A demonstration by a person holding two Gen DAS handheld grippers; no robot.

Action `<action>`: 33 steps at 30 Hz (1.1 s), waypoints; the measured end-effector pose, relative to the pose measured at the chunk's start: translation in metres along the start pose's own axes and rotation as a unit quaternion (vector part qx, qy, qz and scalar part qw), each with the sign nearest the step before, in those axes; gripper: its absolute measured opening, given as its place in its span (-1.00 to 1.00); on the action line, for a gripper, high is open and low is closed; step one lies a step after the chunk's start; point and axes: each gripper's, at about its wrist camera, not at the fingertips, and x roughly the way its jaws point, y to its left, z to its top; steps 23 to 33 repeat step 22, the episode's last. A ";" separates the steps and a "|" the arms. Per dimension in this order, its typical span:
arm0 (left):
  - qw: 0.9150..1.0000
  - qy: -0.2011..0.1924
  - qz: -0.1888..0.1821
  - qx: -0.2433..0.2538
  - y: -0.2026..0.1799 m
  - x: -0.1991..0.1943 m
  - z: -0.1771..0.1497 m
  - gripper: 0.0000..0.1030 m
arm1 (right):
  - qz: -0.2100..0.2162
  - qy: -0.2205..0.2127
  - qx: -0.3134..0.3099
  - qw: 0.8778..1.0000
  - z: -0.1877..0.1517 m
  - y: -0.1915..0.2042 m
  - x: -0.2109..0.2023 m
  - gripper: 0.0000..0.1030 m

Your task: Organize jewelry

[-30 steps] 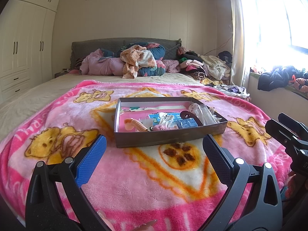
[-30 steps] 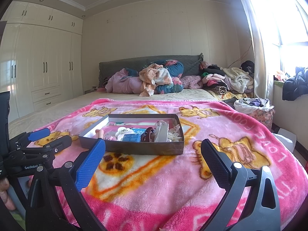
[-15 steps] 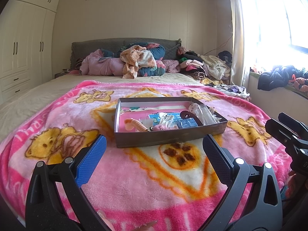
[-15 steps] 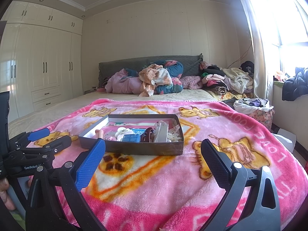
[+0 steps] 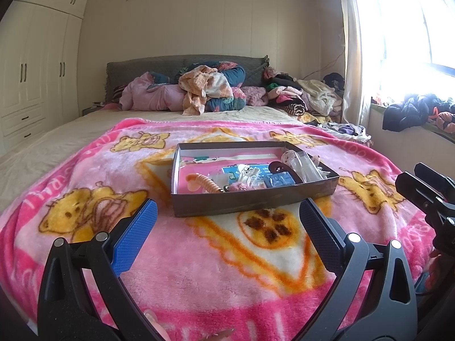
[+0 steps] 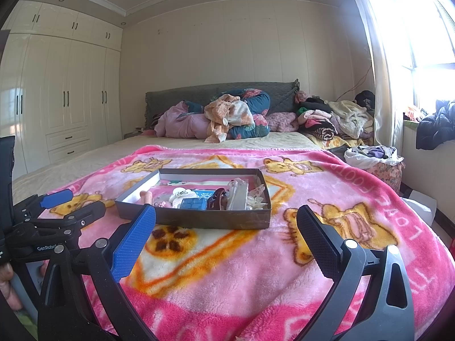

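A shallow dark cardboard box (image 5: 250, 203) (image 6: 199, 220) sits on the pink bear blanket in the middle of the bed. It holds mixed small items: a peach spiral hair tie (image 5: 206, 182), a blue packet (image 5: 280, 180) (image 6: 193, 204), a dark hair claw (image 6: 217, 199), clear plastic bags (image 5: 301, 164) and white trinkets (image 5: 247, 172). My left gripper (image 5: 226, 231) is open and empty, held just in front of the box. My right gripper (image 6: 226, 234) is open and empty, in front of the box's right corner.
The pink blanket (image 5: 199, 270) covers the near half of the bed. Piled clothes and bedding (image 5: 204, 91) lie at the headboard. A wardrobe (image 6: 57, 108) stands left. A laundry basket (image 6: 375, 159) and a window sill with clothes (image 5: 412, 110) are on the right.
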 end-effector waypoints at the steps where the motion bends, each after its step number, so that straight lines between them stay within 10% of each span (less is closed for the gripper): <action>1: 1.000 0.001 -0.001 0.000 0.000 0.000 0.000 0.78 | 0.000 0.000 0.000 1.000 0.000 0.000 0.000 0.88; 13: 1.000 0.026 0.005 -0.010 0.014 0.007 -0.005 0.78 | -0.008 0.007 0.025 1.000 0.004 -0.016 0.000 0.88; 22: 0.984 0.076 0.131 -0.099 0.142 0.072 0.029 0.78 | -0.140 0.133 0.151 0.969 0.028 -0.160 0.097 0.88; 33: 0.984 0.076 0.131 -0.099 0.142 0.072 0.029 0.78 | -0.140 0.133 0.151 0.969 0.028 -0.160 0.097 0.88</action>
